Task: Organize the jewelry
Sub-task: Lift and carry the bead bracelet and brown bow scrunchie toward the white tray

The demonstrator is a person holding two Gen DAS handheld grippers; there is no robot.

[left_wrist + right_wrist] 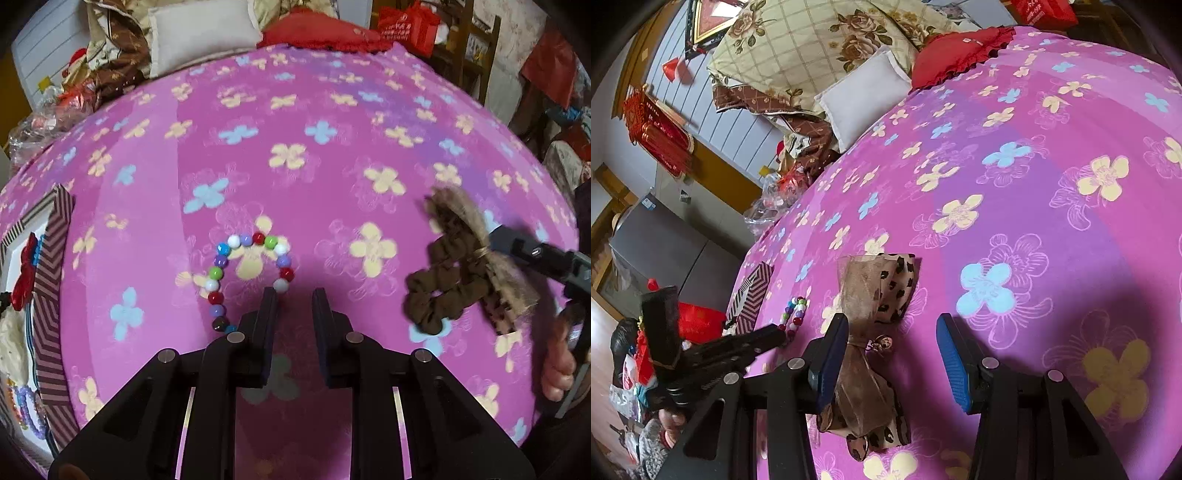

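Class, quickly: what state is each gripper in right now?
Left gripper: open, holding nothing, beside the bead bracelet.
Right gripper: open, around the bow hair tie, not clamped.

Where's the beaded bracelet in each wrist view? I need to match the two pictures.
Left wrist: beaded bracelet lies centre, arching just ahead of the left tool.
Right wrist: beaded bracelet sits lower left, small, left of the brown bow.
Shared landmark: the striped box on the bed.
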